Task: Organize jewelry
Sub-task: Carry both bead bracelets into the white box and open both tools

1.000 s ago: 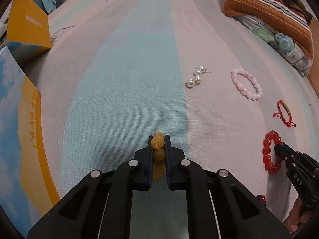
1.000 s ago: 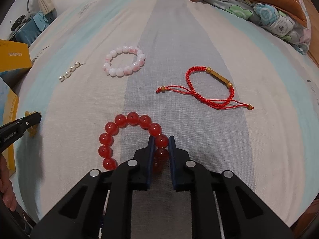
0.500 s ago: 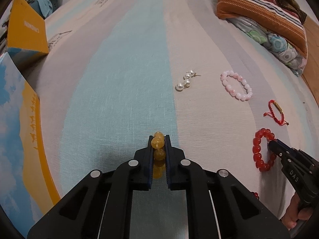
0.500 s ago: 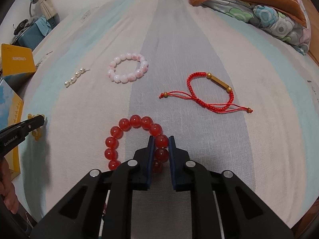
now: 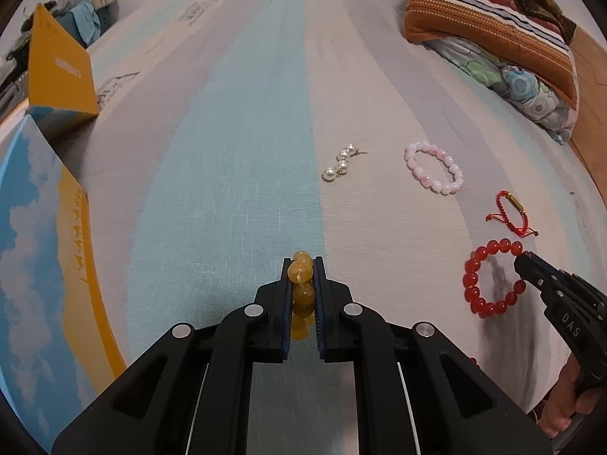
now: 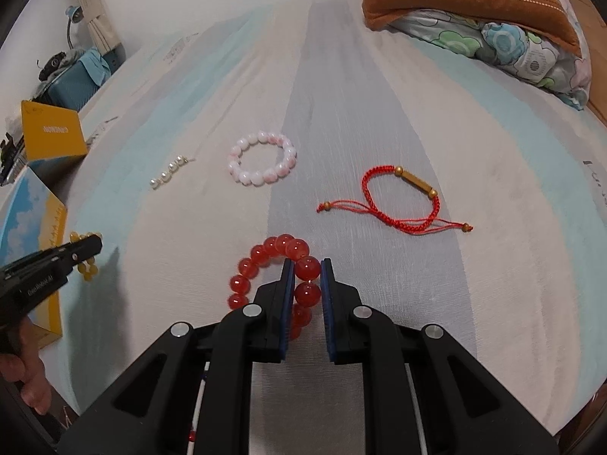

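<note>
Gripping tight on both sides, we have a bracelet in each tool right now. Our left gripper (image 5: 302, 265) has its jaws drawn narrow on the amber bead bracelet (image 5: 301, 271), a bead squeezed between the blue pads and the rest of the strand hanging back between the fingers, over the pale blue stripe of the striped bedsheet (image 5: 235, 159). From the right wrist view we see those yellow beads poking out around the black tip at the far left, with a hand (image 6: 26, 371) on the handle below.

Our right gripper (image 6: 306, 267) is clamped just as narrowly on the red bead bracelet (image 6: 265, 261): one bead sits between the pads, the loop curling off to the left and drooping toward the sheet. In the left wrist view the loop dangles from the black tip, casting a shadow on the cloth.

Out on the bed, we have three pieces lying loose. The pearl piece (image 5: 341, 165) rests at the edge of the blue stripe, the pink bead bracelet (image 6: 261, 165) lies beside it to the right, and the red cord bracelet (image 6: 398, 199) with its gold tube sits further right, apart from the pink one. A box (image 5: 57, 76) in yellow stands off to the left, and folded bedding (image 5: 489, 26) is piled at the far right.
</note>
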Motion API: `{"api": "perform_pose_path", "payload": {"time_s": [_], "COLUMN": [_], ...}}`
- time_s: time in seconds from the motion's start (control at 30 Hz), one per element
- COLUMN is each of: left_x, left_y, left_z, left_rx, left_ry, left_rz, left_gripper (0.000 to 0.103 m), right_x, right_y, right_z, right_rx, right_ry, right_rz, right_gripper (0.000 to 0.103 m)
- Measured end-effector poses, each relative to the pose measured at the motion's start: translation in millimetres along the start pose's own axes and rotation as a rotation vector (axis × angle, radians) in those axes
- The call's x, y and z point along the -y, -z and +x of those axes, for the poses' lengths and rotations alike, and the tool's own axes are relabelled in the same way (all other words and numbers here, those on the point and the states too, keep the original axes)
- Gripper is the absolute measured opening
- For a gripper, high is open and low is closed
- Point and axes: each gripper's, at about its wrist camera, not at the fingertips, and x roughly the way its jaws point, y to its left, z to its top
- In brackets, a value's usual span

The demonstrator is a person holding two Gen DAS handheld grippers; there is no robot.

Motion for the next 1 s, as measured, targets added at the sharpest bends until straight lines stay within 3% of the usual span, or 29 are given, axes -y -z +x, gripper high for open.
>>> {"api": "perform_pose_path", "payload": {"time_s": [0.6,1.0], "left_x": [-16.0,-43.4], "left_y": [-2.0,5.2], "left_z": [-68.3,-122.9], "left_rx": [0.067,0.123], "left_ry": [-0.005,0.003], "left_rz": [0.000,-0.023], "left_gripper": [0.009,0.009], "right_x": [-22.1,-59.5], "right_y": [-15.3,-26.2], "right_z": [-46.1,-86.4], "right_rx": [0.056,0.108], "right_ry": [-0.006,-0.020], "right_rz": [0.001,-0.032], "right_gripper": [0.013,0.013]}}
